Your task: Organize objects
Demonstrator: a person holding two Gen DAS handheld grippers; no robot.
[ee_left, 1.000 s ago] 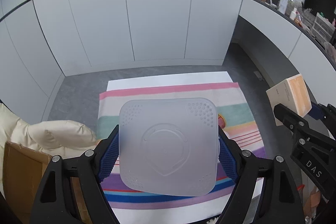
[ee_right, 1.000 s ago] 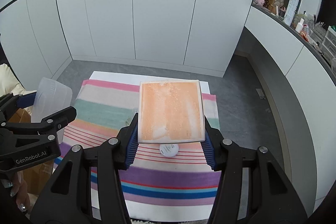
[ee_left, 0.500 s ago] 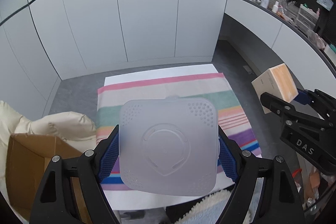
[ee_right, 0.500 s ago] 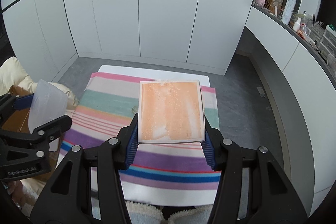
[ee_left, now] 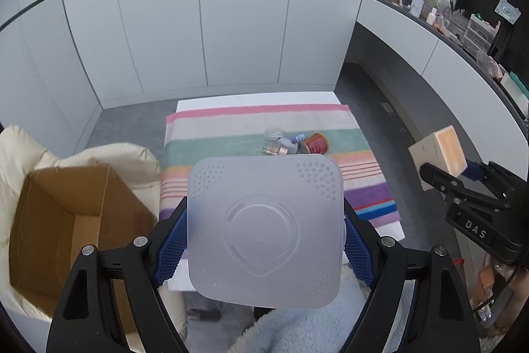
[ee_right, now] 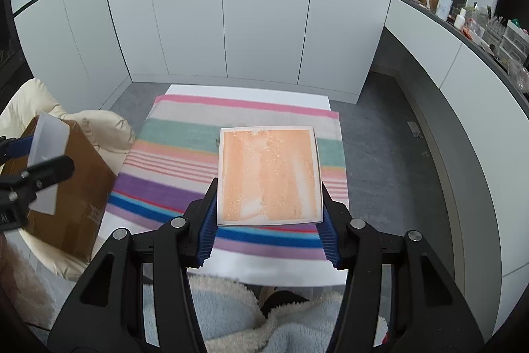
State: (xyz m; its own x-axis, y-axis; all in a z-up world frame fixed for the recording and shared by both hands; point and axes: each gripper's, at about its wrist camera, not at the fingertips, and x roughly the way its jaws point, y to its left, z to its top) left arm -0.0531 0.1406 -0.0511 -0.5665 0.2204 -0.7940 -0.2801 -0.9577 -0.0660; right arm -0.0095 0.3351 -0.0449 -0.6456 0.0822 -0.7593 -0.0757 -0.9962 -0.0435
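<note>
The left gripper [ee_left: 264, 230] is clamped on a frosted, translucent square lid [ee_left: 264, 227] with rounded corners, its blue pads [ee_left: 173, 240] pressing the lid's left and right edges. The lid is held in the air near the camera, flat side up, with a heart-like embossed shape in its middle and dotted patches at its corners.

The right gripper [ee_right: 268, 220] is closed tight on an orange box [ee_right: 269, 176] with a white border, gripped by its near lower edges. In the left view the same box [ee_left: 438, 154] shows at the far right, held up beside the table.

Beyond both grippers lies a striped towel [ee_right: 185, 161] in pink, green, orange, purple and blue bands, spread over a white table [ee_right: 274, 267]. On the towel's green band, just past the lid's far edge, sits a small cluster of items [ee_left: 292, 144]: a red patch-like piece, a clear round cap and small tubes, too small to name exactly.

To the left of the table an open cardboard box [ee_left: 72, 220] rests on a cream cushion [ee_left: 109, 157]. In the right view the lid [ee_right: 48, 154] hangs in front of that box. A fluffy pale sleeve [ee_right: 231, 313] fills the near edge. White cupboard doors [ee_right: 231, 22] close the far side, and a cluttered shelf [ee_left: 463, 22] runs along the right.
</note>
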